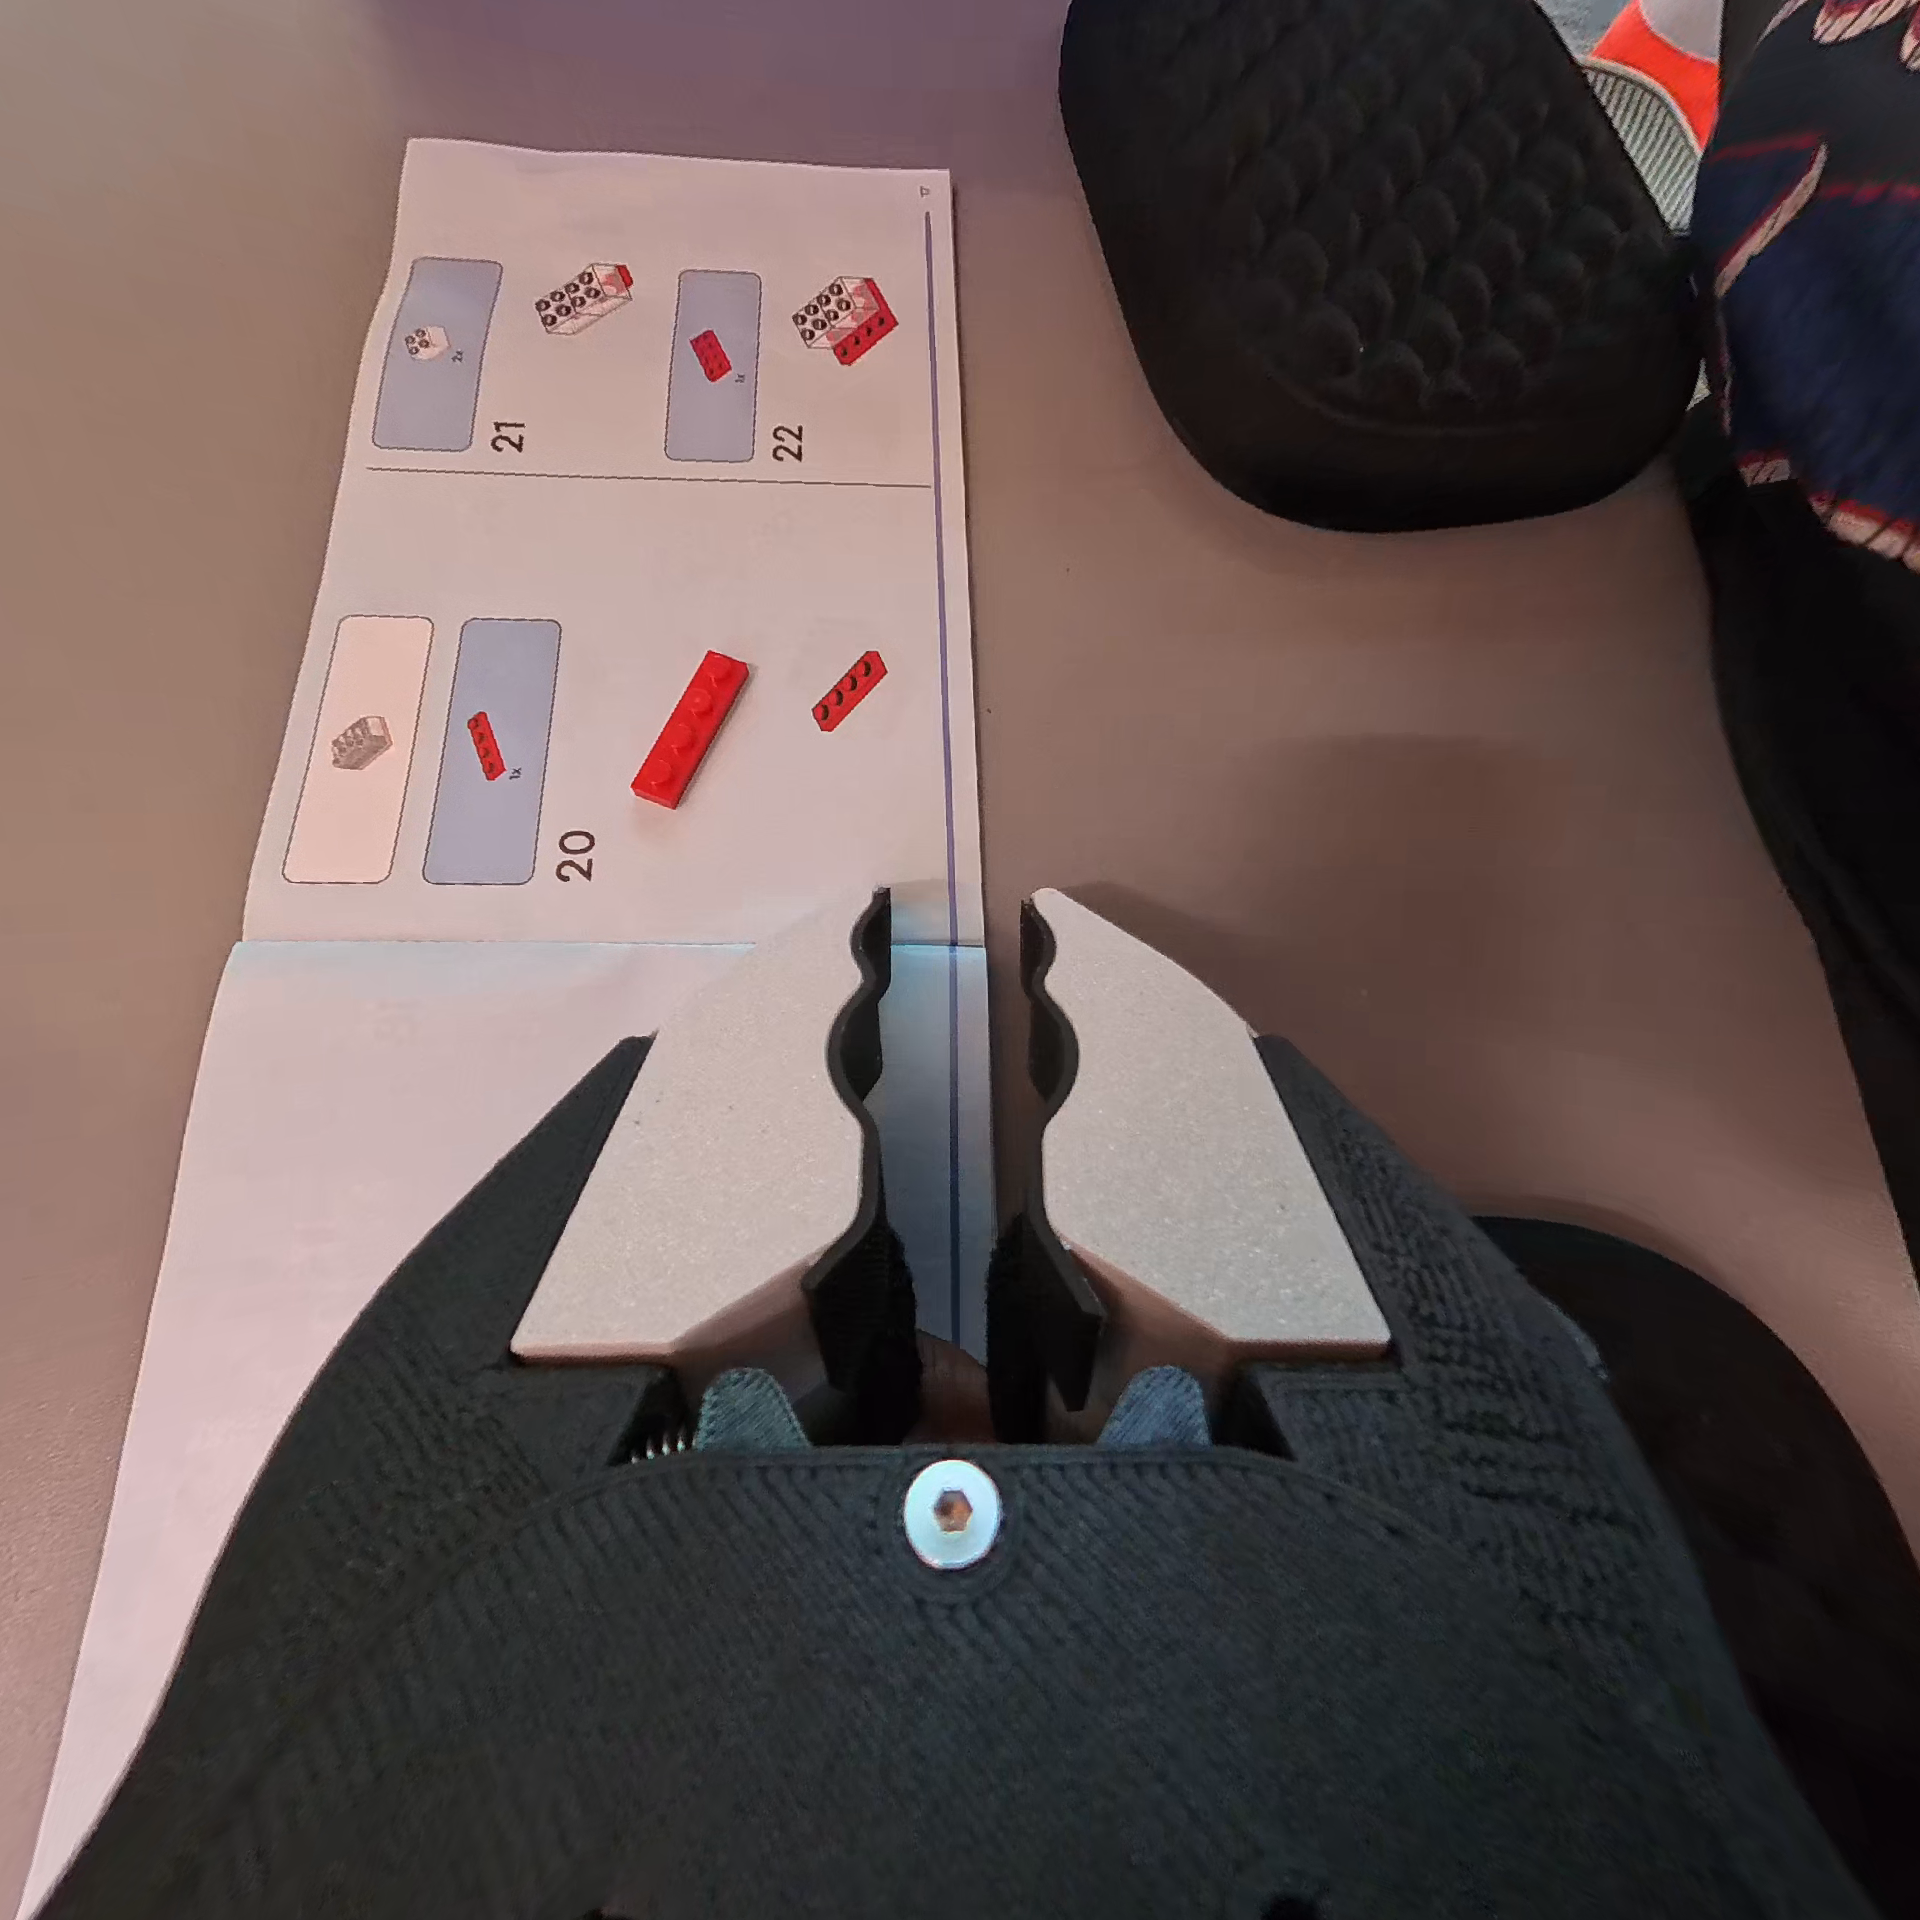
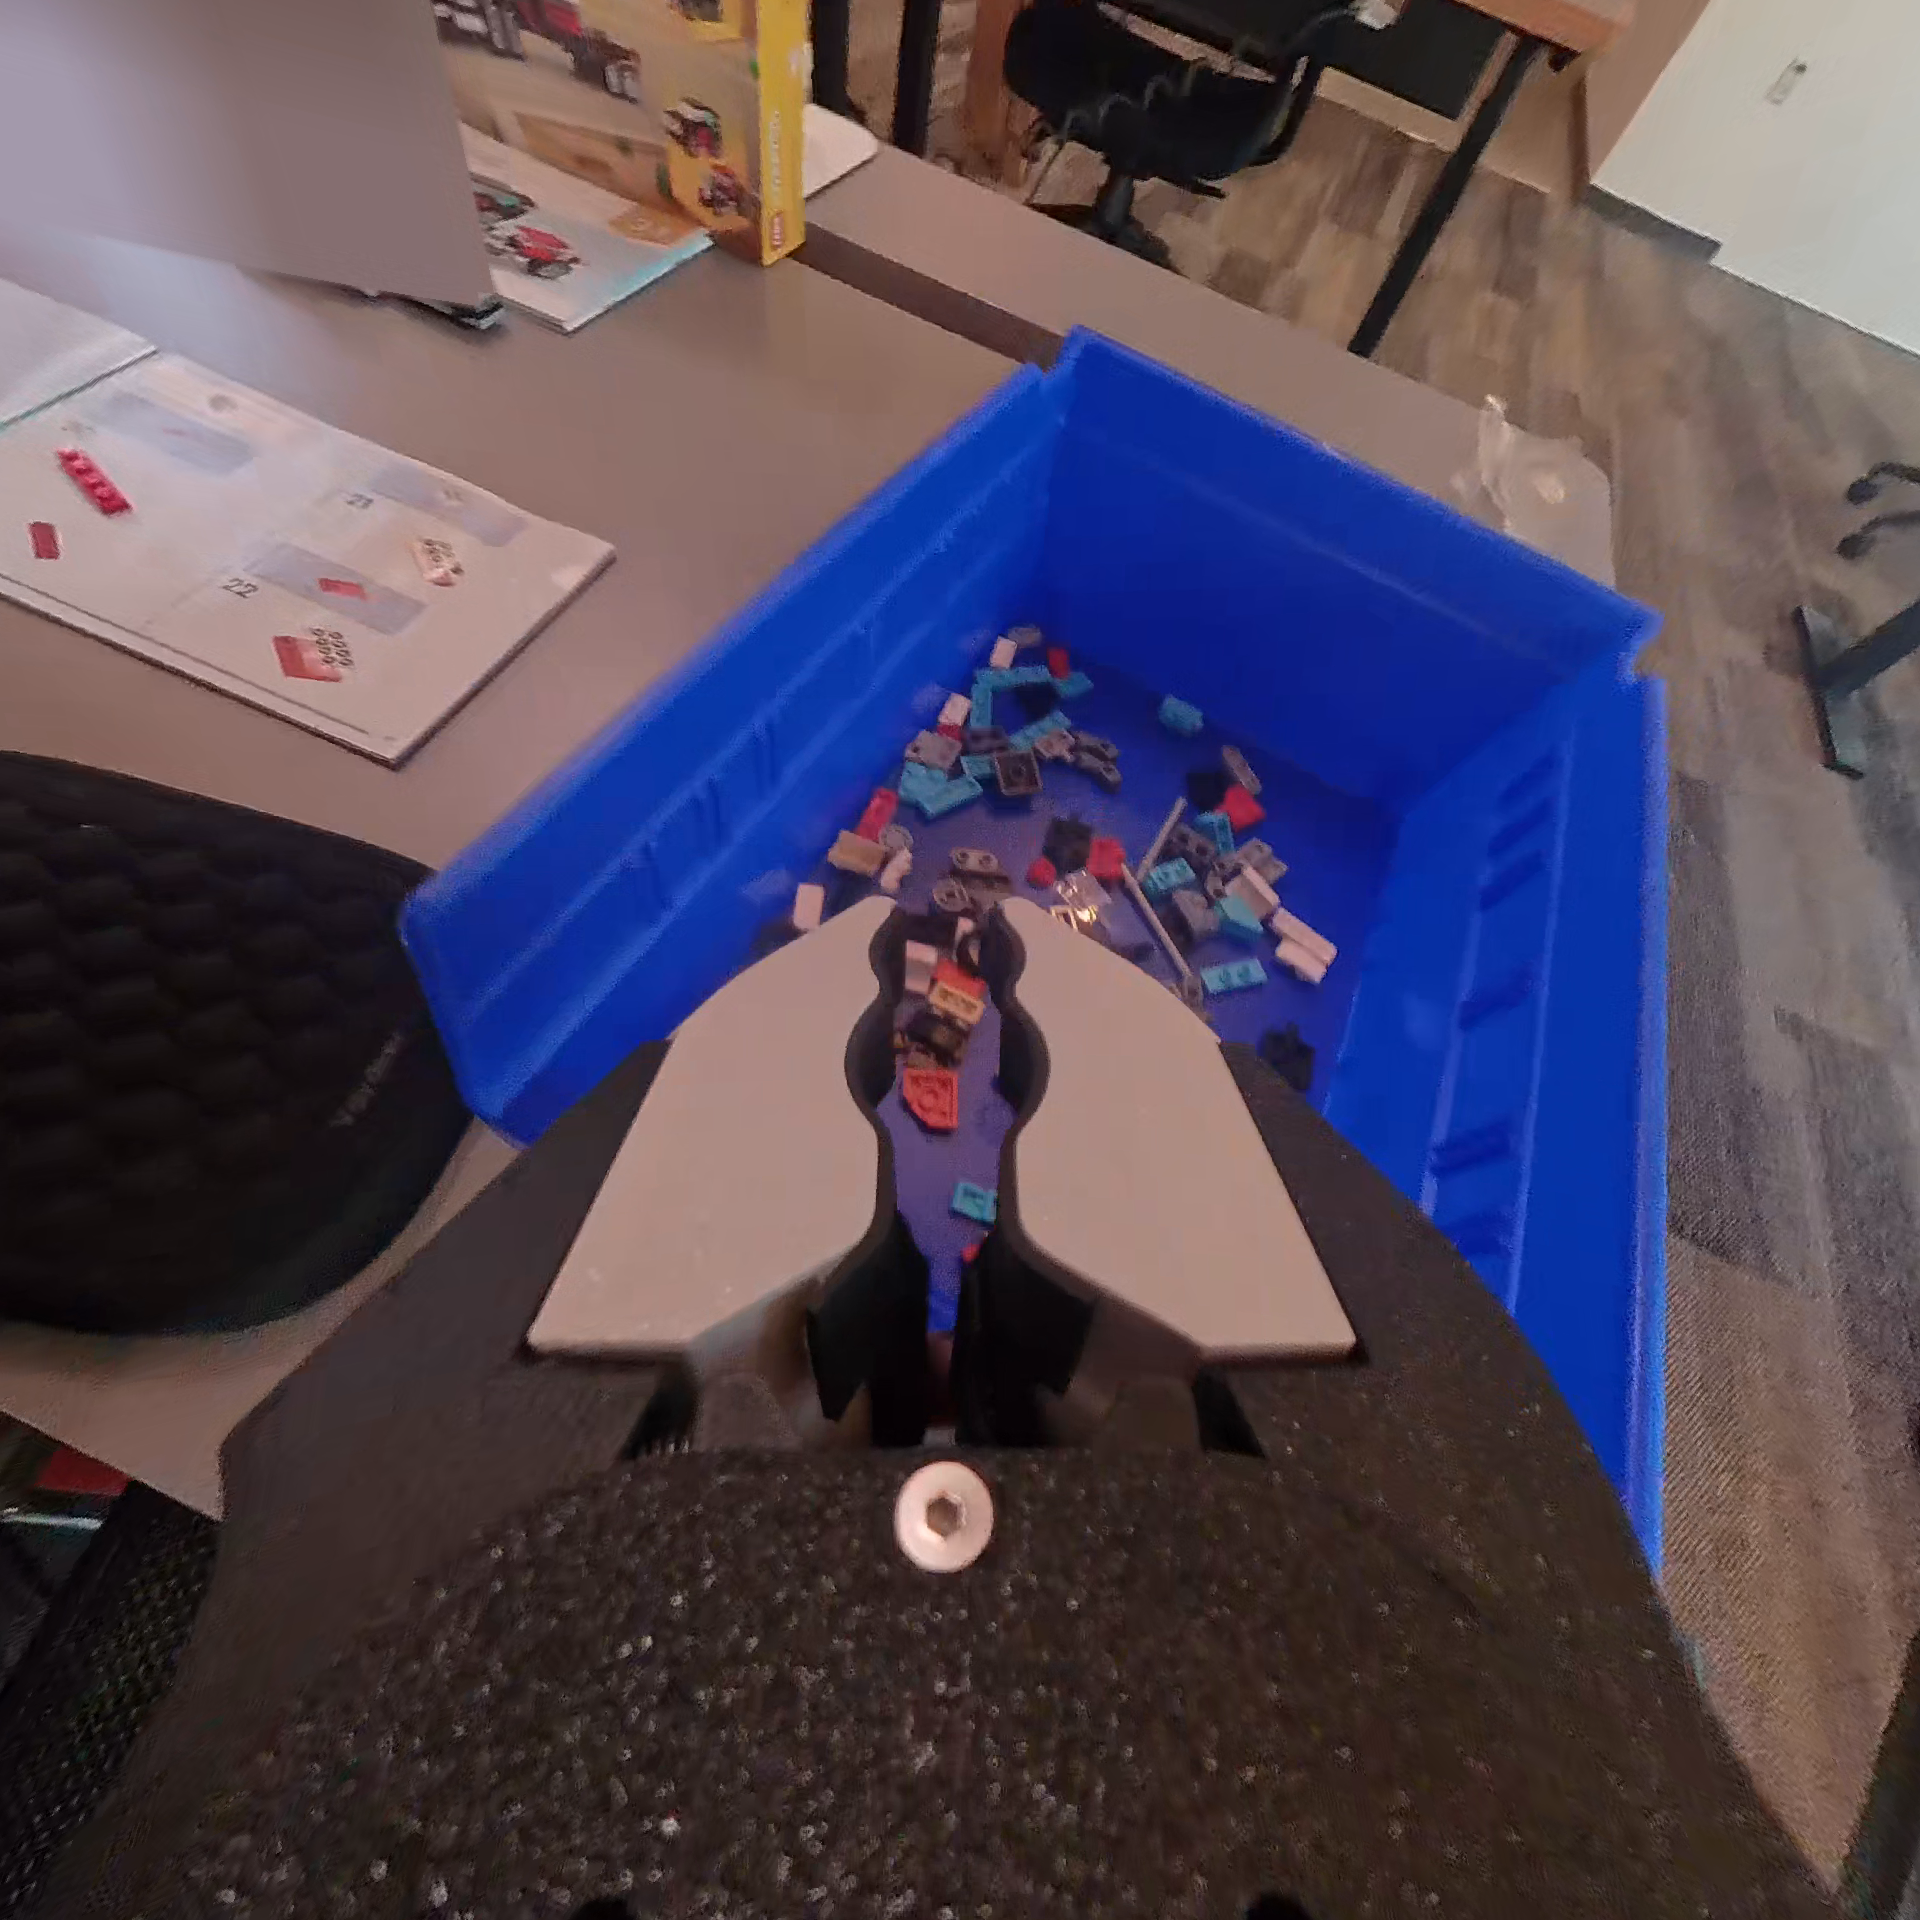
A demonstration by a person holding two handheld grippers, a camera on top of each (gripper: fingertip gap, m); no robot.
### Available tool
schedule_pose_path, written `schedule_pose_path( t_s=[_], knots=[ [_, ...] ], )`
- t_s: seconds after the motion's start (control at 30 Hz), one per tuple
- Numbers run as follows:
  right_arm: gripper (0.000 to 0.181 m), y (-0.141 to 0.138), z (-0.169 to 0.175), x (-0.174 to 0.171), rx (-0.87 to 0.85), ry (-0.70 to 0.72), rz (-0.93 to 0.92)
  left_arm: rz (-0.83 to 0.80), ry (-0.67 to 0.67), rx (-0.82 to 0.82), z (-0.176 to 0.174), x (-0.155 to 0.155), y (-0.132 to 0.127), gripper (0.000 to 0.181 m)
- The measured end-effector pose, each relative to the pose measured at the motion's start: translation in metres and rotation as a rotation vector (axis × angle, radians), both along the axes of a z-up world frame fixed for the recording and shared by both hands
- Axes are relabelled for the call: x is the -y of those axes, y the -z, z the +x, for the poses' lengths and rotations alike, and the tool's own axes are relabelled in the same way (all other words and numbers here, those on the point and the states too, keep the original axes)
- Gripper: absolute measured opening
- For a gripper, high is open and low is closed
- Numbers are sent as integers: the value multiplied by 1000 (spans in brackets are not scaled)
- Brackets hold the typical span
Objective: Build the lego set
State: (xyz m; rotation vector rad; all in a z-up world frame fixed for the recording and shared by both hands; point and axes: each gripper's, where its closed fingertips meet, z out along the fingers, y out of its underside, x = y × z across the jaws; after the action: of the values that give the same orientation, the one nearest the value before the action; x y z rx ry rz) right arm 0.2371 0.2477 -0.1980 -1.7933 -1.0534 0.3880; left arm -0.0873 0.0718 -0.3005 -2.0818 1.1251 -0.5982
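A red four-stud plate [image 1: 690,727] lies on the open instruction booklet [image 1: 644,561], beside its printed picture. My left gripper [image 1: 956,909] hovers just short of the booklet's right edge, jaws slightly apart and empty. In the right wrist view the same red plate [image 2: 96,482] lies on the booklet [image 2: 291,582] at the far left. My right gripper [image 2: 943,916] is held over the blue bin [image 2: 1226,540], jaws slightly apart and empty, above a heap of several loose bricks [image 2: 1081,831] in teal, grey, red, black and white.
A black quilted pad [image 1: 1382,260] lies right of the booklet, and it shows at the left in the right wrist view [image 2: 177,1039]. A yellow set box [image 2: 727,114] and another booklet [image 2: 582,239] stand at the back. The table edge and floor lie right of the bin. The grippers' ends are close to 40 cm from one another.
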Motion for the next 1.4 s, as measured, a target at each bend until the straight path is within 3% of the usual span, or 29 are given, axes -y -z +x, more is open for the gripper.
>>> schedule_pose_path(
  t_s=[0.13,0.27,0.33,0.43,0.53,0.7,0.8,0.93,1.4],
  knots=[
    [17,-31,-42,-1,0,-78,104,9,-9,-8,-1,-1,0,21],
    [13,-123,-134,37,-534,-278,310,9,-7,-7,0,0,0,22],
    [12,-136,-171,51,-741,-298,299,6,-7,-6,0,0,0,22],
    [11,-87,-216,43,-672,-231,239,9,-7,-8,0,0,1,22],
    [11,-47,-221,22,-668,-107,239,-8,-6,5,0,0,0,22],
    [8,-41,-214,15,-731,-106,223,-11,-2,9,0,1,0,23],
    [9,-22,-228,16,-668,-153,98,-6,-2,5,0,1,0,23],
    [9,-12,-236,17,-585,-173,95,-1,-1,1,0,1,0,24],
    [9,-5,-236,11,-553,-152,99,18,0,-13,0,0,0,24]
  ],
)
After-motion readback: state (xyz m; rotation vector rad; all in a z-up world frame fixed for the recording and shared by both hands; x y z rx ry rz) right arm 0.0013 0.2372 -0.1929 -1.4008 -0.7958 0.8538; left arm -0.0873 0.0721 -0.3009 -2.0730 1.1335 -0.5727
